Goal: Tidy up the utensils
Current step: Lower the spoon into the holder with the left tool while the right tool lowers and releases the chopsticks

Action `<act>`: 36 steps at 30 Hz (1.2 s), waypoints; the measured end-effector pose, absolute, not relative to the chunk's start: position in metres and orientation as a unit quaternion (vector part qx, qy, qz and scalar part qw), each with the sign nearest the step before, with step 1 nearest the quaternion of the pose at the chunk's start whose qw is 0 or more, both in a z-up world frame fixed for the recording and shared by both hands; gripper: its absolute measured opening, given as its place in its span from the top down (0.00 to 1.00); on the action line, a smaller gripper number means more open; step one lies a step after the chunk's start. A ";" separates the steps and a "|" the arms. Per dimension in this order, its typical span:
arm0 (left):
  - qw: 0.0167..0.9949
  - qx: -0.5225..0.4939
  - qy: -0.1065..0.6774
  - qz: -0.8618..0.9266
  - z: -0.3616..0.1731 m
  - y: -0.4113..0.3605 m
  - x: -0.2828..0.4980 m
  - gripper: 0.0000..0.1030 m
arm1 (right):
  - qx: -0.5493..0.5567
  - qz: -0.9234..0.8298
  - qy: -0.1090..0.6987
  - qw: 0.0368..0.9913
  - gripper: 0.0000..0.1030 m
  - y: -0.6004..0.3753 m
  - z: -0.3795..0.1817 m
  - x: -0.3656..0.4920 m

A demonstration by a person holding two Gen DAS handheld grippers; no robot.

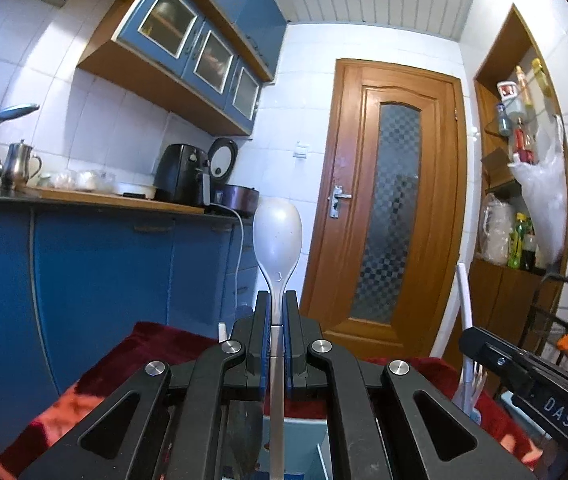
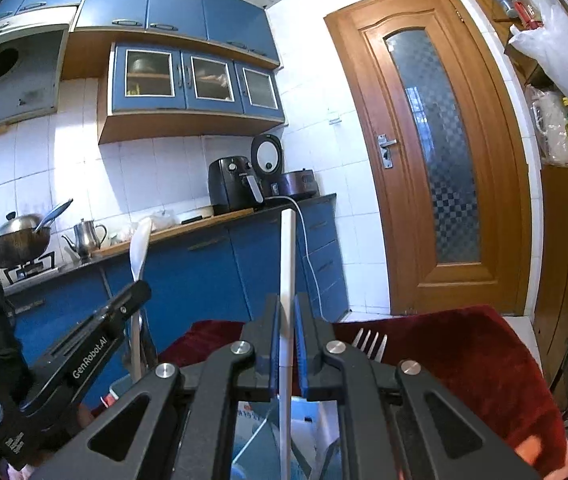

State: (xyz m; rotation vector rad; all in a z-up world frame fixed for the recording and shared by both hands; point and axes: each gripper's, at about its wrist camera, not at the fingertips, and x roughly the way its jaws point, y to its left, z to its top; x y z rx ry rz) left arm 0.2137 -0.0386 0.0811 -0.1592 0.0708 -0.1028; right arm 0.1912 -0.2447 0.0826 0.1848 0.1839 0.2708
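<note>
Above the red-clothed worktop (image 1: 156,344), the left tool (image 1: 278,308) is clenched on a spoon (image 1: 277,236), bowl up, and the right tool (image 2: 286,312) on a white stick (image 2: 287,256); both probably lifted for sorting. A fork (image 2: 370,344) lies beyond.

Spoon (image 1: 277,236) handle end cut off by bottom edge, white stick's (image 2: 286,280) lower end likewise, fork (image 2: 370,344) handle hidden behind jaws

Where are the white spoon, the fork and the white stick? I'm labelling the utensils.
white spoon (image 1: 277,236), left wrist view, bowl.
fork (image 2: 370,345), right wrist view, tines.
white stick (image 2: 287,256), right wrist view, upper shaft.
</note>
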 end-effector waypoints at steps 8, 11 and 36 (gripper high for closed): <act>0.990 -0.083 0.088 -0.071 0.067 -0.033 0.209 0.95 | 0.070 0.140 0.121 0.980 0.91 -0.240 0.076 0.178; 0.987 -0.089 0.108 -0.077 0.064 -0.027 0.207 0.95 | 0.062 0.143 0.129 0.979 0.91 -0.239 0.074 0.173; 0.981 -0.062 0.152 -0.107 0.064 -0.020 0.166 0.78 | 0.078 0.155 0.146 0.974 0.81 -0.243 0.077 0.148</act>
